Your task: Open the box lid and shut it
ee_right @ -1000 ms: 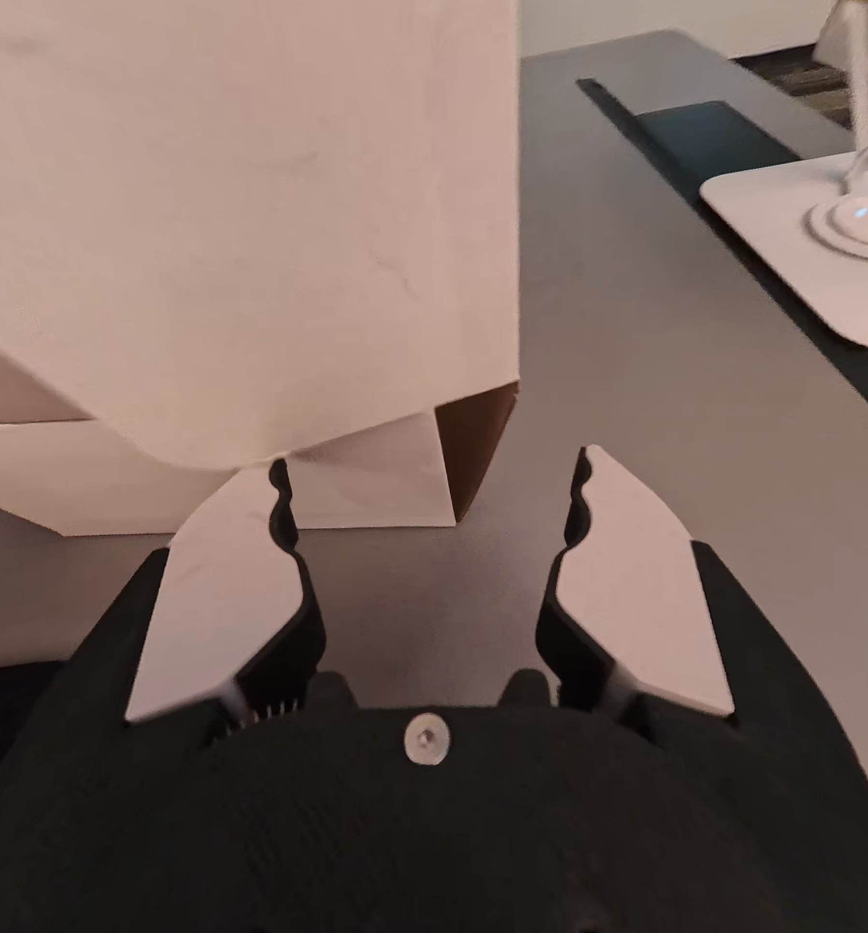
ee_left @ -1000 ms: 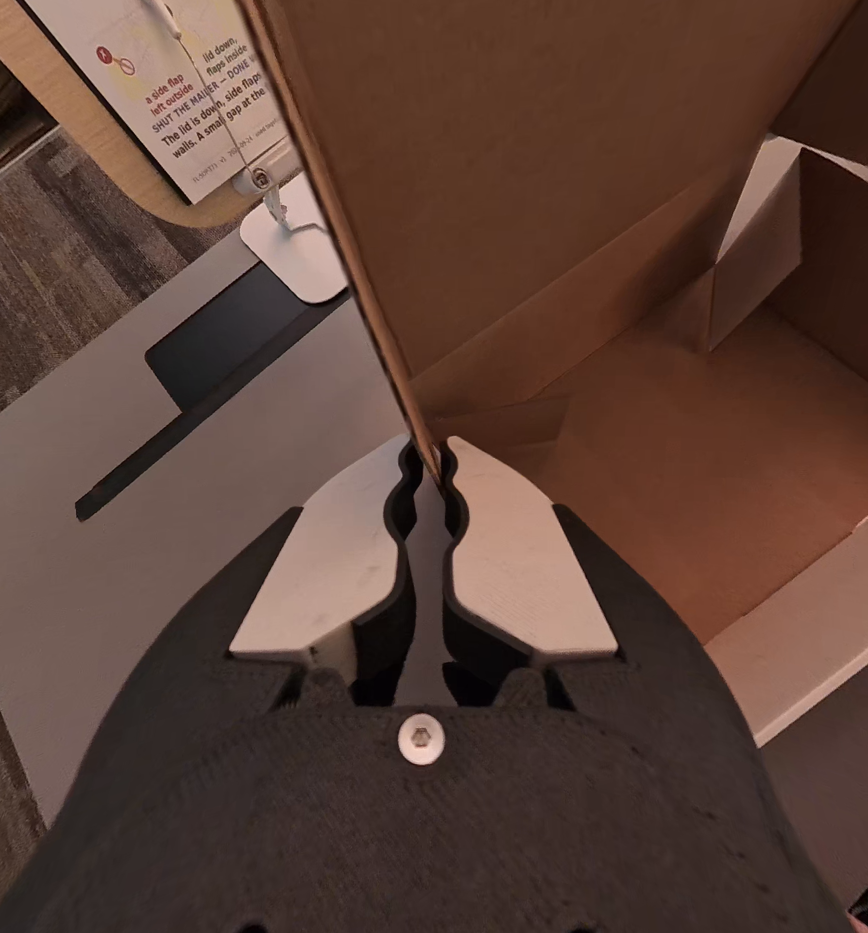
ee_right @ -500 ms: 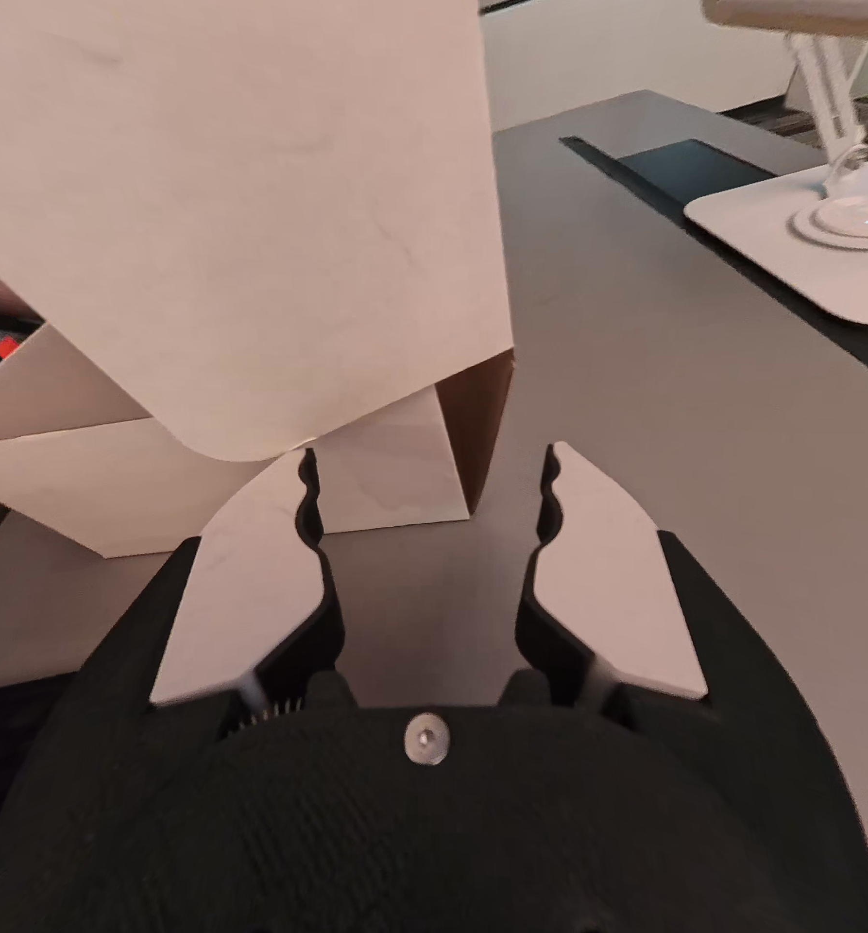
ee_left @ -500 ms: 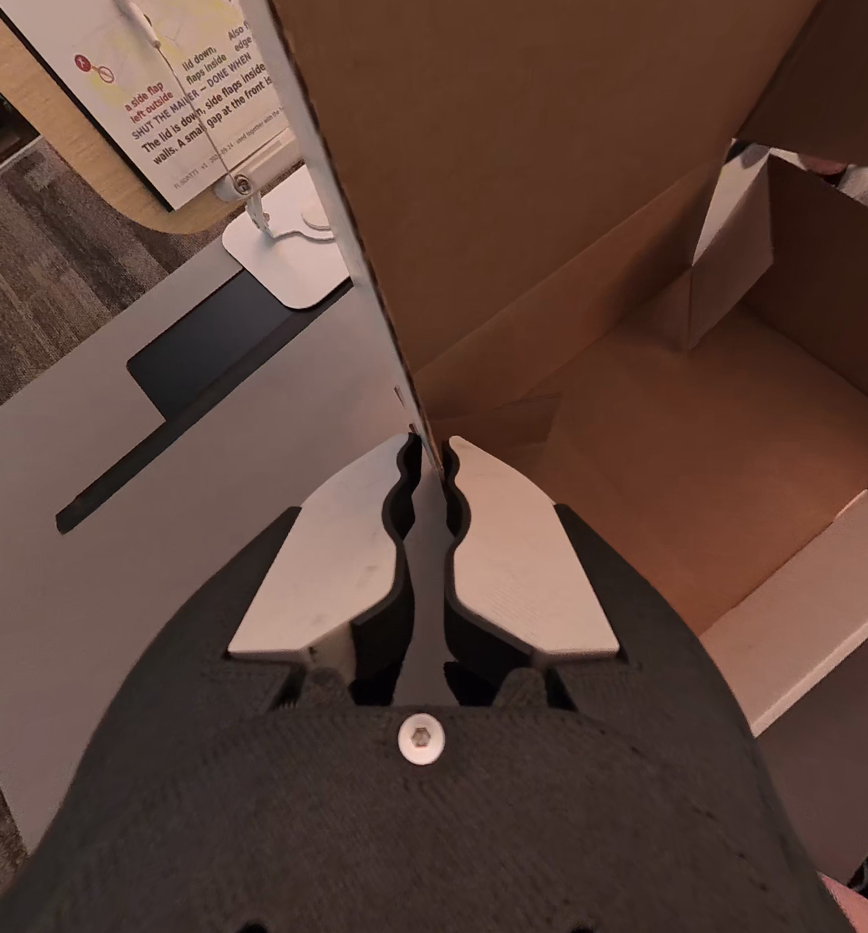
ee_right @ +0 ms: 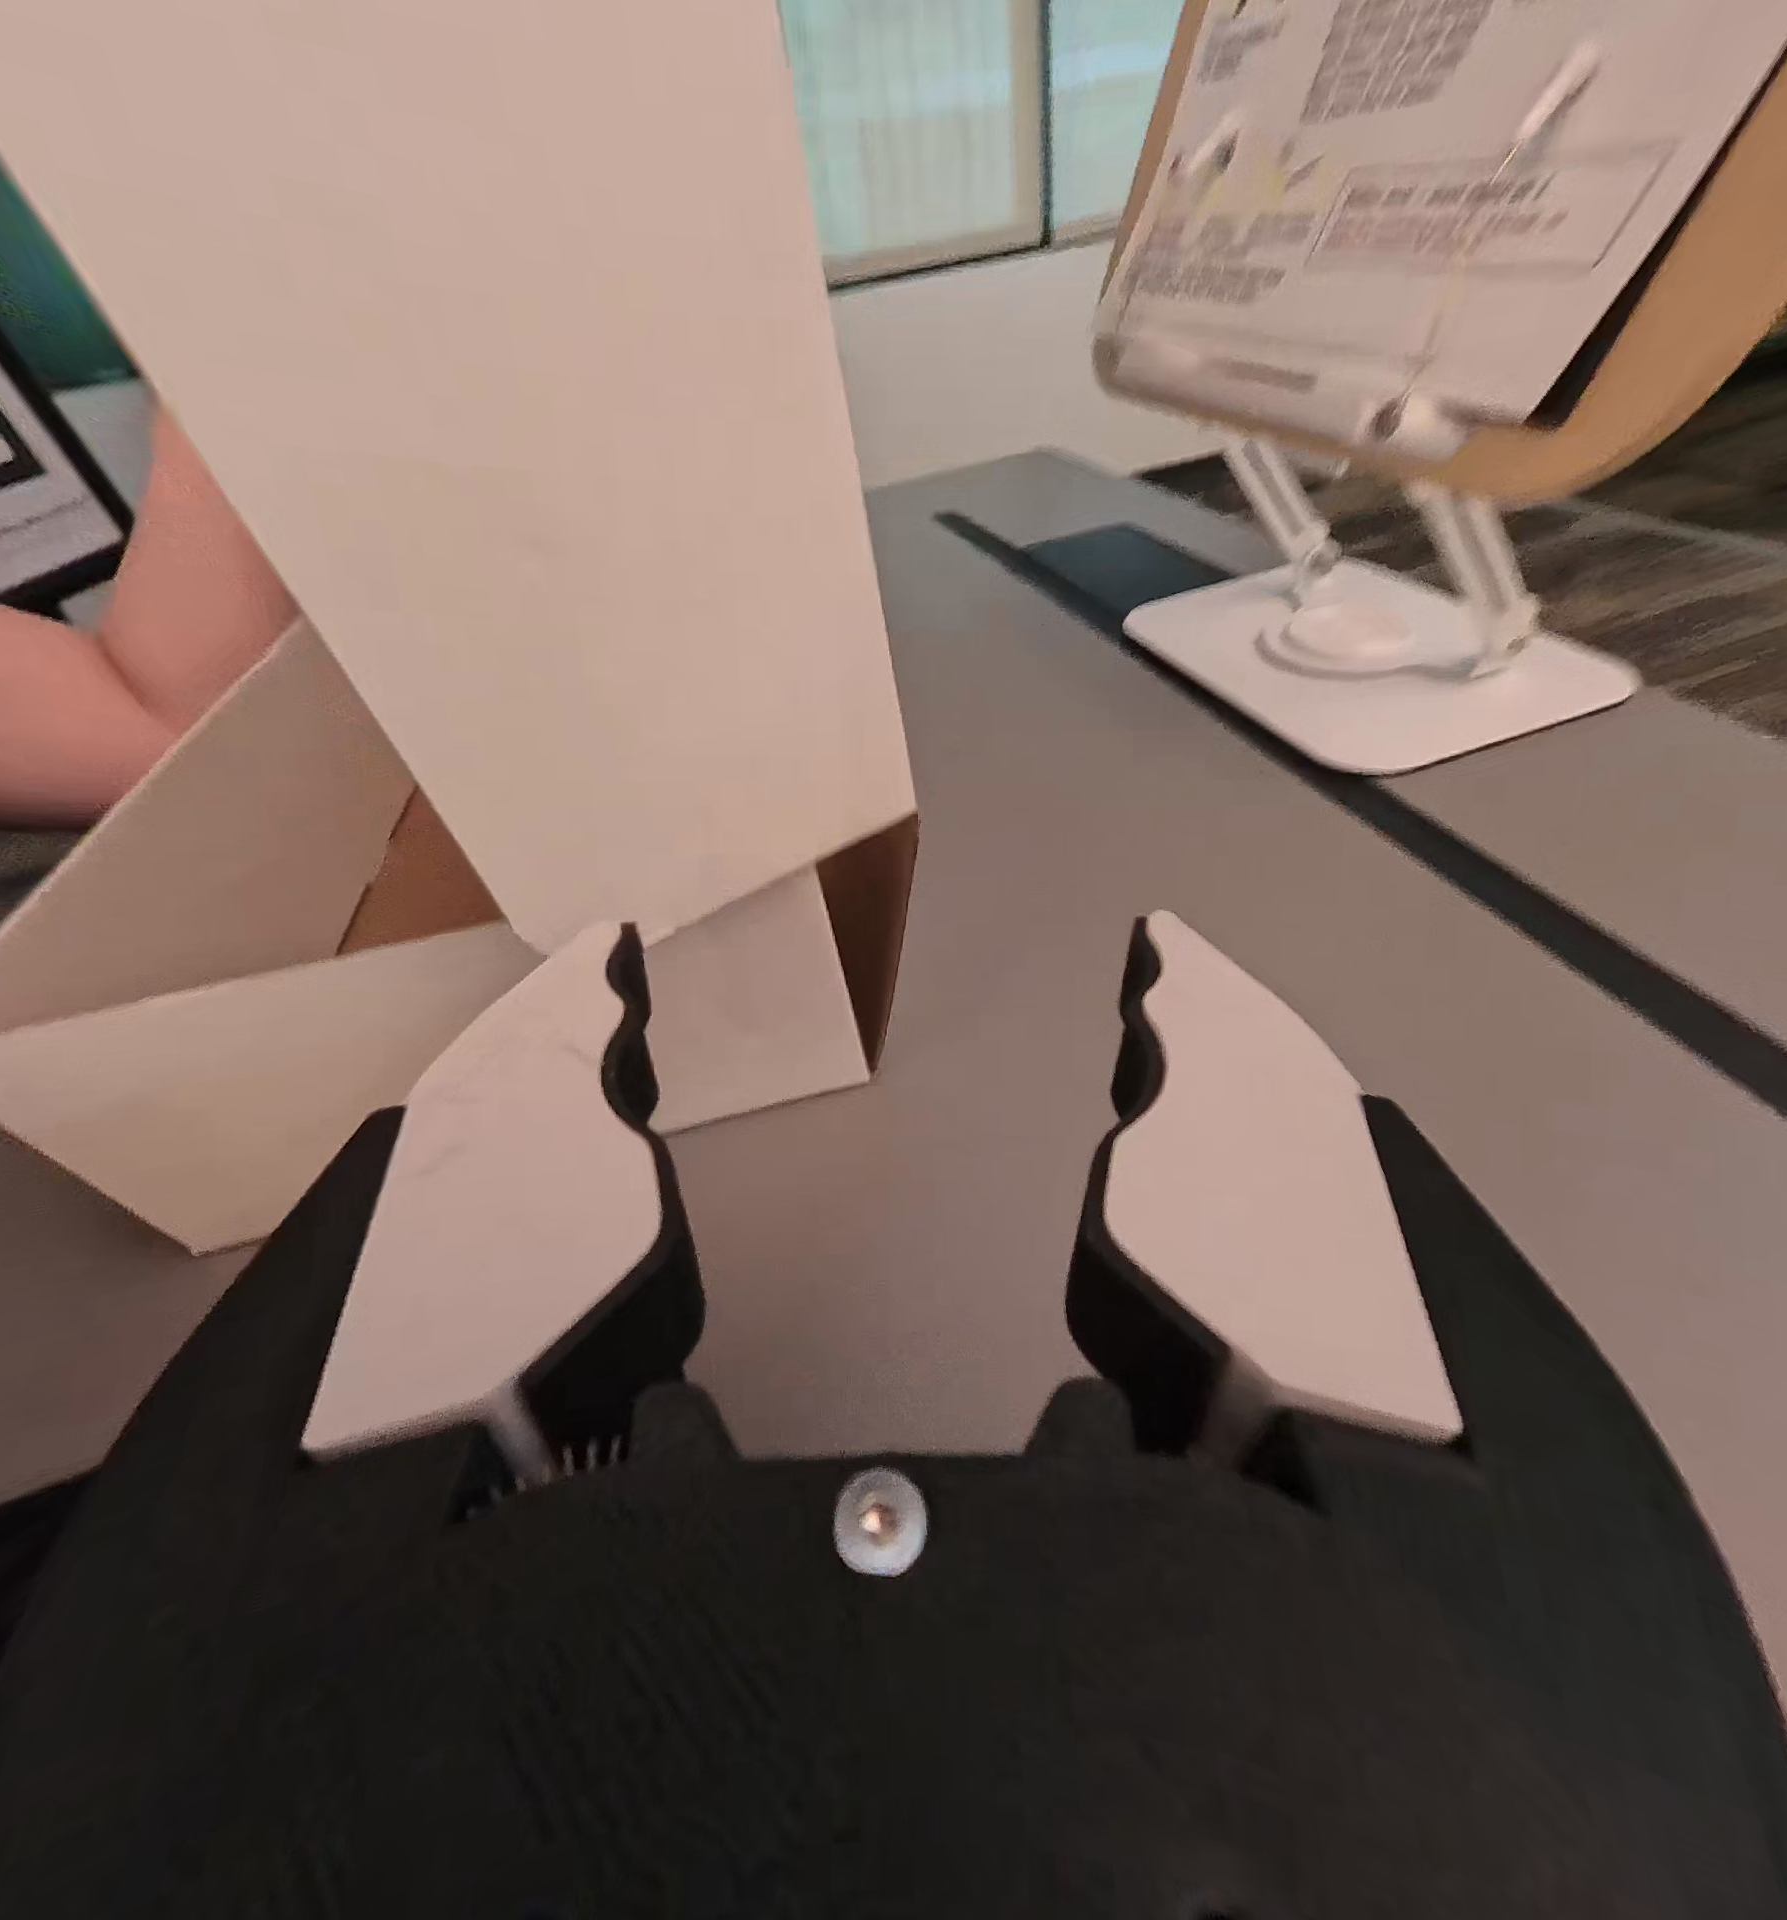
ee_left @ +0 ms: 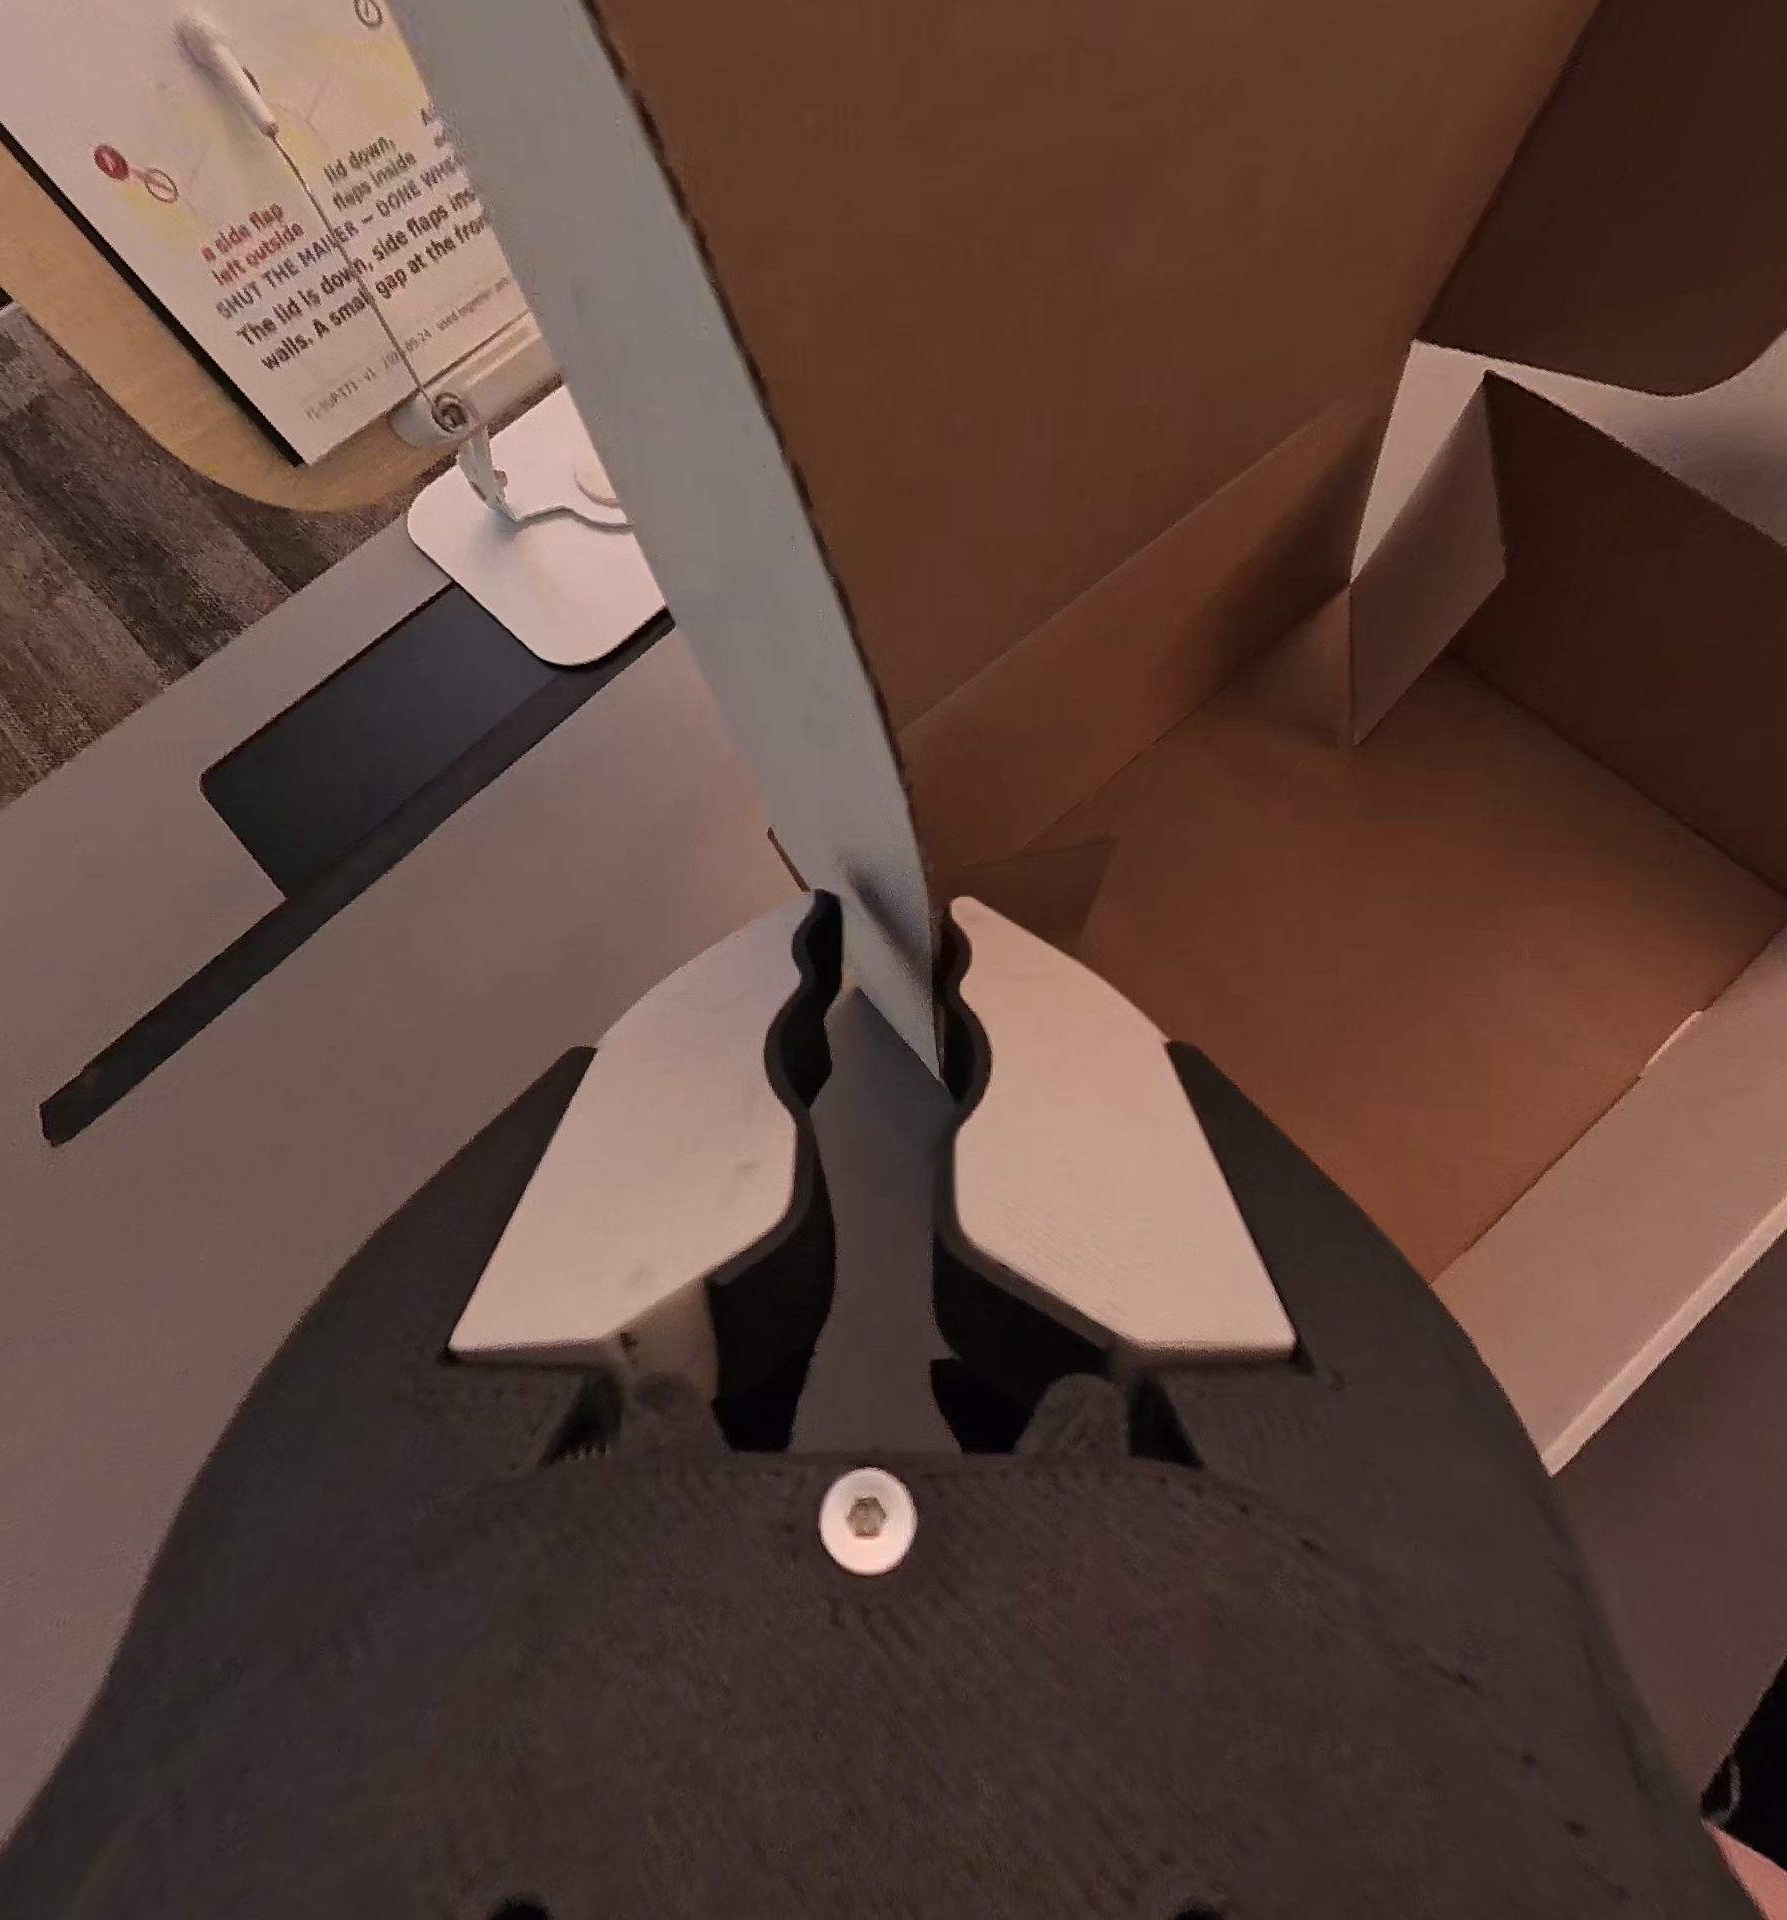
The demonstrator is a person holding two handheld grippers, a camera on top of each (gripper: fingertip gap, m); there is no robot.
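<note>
We work at a grey counter [ee_right: 1232, 935] with a dark inset strip along it; patterned carpet lies beyond its edge. A white stand [ee_right: 1388, 675] on the counter carries a tan board with a printed sheet clipped to it.

The box [ee_left: 1388, 987], white outside and brown inside, rests on the counter with its interior empty. The lid [ee_left: 1024, 364] is raised steeply above the open cavity. One side flap [ee_left: 754, 520] of the lid hangs down toward the left tool.

Tool states:
- Left tool [ee_left: 884, 935]: its fingers stand close together, with the lower tip of the side flap between them. The inner finger touches the flap; a narrow gap shows on the outer side, so we judge the pinch loose or releasing.
- Right tool [ee_right: 884, 997]: spread wide and holding nothing. It sits low over the counter, just beside the near corner of the box, with its left finger overlapping the lower corner of the lid's white outer face in the right wrist view. Contact cannot be confirmed.

A person's bare arm [ee_right: 58, 707] shows behind the box.

Progress: we judge the opening step complete, as the lid stands up and the cavity is exposed. The shutting step remains: the lid is to be lowered, and the side flaps presumably guided inside the walls.
</note>
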